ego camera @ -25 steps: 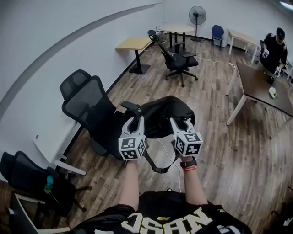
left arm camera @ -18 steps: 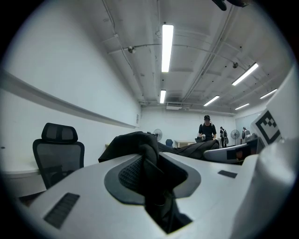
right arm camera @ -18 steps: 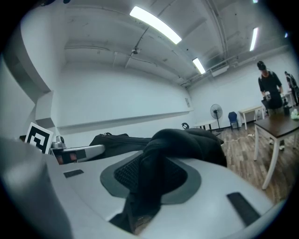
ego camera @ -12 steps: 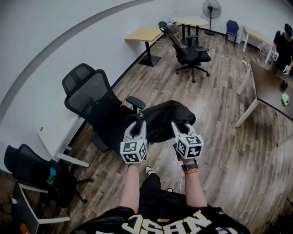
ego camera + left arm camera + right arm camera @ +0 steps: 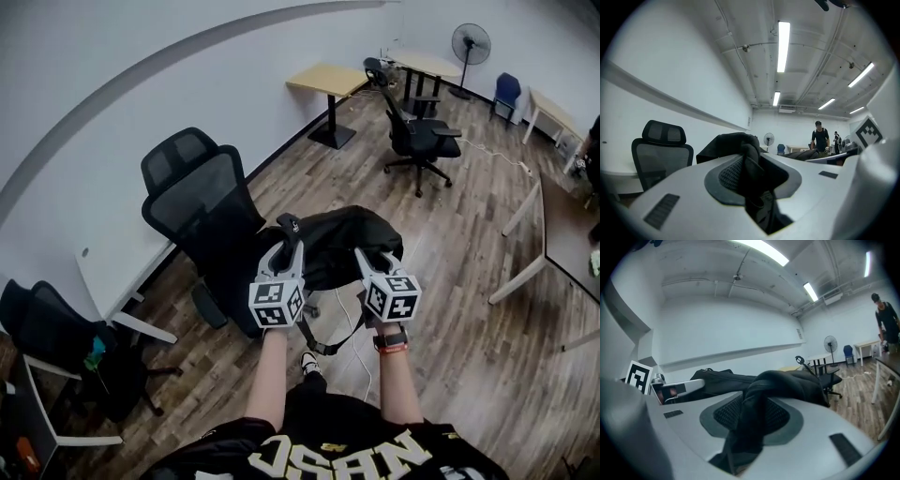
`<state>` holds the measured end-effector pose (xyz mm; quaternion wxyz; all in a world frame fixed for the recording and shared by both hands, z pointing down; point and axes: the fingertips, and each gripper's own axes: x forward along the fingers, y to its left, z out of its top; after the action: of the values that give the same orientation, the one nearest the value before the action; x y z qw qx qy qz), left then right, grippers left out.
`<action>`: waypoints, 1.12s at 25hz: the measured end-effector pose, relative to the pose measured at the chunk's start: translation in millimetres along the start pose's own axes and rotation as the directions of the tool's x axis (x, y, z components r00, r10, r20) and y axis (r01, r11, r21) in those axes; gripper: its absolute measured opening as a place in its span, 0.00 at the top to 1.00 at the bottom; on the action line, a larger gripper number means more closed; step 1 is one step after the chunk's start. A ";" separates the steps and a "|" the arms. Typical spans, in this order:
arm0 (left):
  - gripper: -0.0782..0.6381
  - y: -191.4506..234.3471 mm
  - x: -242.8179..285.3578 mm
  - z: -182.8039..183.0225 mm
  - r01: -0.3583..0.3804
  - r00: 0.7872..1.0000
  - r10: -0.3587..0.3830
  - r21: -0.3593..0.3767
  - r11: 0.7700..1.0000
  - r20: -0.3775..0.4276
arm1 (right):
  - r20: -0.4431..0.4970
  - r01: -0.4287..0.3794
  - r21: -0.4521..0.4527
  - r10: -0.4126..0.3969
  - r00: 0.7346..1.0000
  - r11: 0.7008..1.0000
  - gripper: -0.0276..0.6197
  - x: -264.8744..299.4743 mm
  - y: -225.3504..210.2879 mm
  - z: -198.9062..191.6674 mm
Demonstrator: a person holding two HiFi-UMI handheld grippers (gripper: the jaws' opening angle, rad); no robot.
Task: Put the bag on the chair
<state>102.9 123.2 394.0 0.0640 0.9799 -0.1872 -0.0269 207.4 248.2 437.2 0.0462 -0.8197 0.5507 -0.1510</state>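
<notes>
A black bag (image 5: 337,239) hangs in the air between my two grippers, just right of a black mesh office chair (image 5: 202,211). My left gripper (image 5: 286,246) is shut on a fold of the bag's left end, close to the chair's armrest (image 5: 289,223). My right gripper (image 5: 375,258) pinches the right end; its jaws are opening slightly with the fabric still between them. In the left gripper view, dark fabric (image 5: 731,143) fills the jaws (image 5: 750,180), with the chair's backrest (image 5: 658,150) at left. The right gripper view shows bag cloth (image 5: 787,380) draped through the jaws (image 5: 750,420). A strap (image 5: 323,342) dangles below.
A white desk (image 5: 112,291) stands against the wall left of the chair, with a second black chair (image 5: 56,342) nearer me. Another office chair (image 5: 422,141) and wooden tables (image 5: 328,82) stand farther back. A table leg (image 5: 520,277) is at right. The floor is wood.
The head view has swung, so the room's far furniture has shifted right. Both grippers still hold the bag beside the chair. A shoe now shows under the bag.
</notes>
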 end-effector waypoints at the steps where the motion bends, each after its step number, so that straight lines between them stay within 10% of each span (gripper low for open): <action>1: 0.74 9.2 5.7 2.3 -0.011 1.000 0.011 -0.001 1.000 0.003 | -0.005 -0.009 -0.004 0.009 1.000 1.000 0.77 13.2 2.0 2.8; 28: 0.74 277.3 38.7 2.2 -0.370 0.929 0.370 -0.068 0.926 -0.013 | -0.214 -0.362 -0.016 0.350 0.912 0.932 0.74 305.7 155.4 -7.5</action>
<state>37.9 -147.0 428.3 0.1020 0.9241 -0.3676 -0.0207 173.5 -91.8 466.8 -0.0075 -0.6863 0.6966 -0.2092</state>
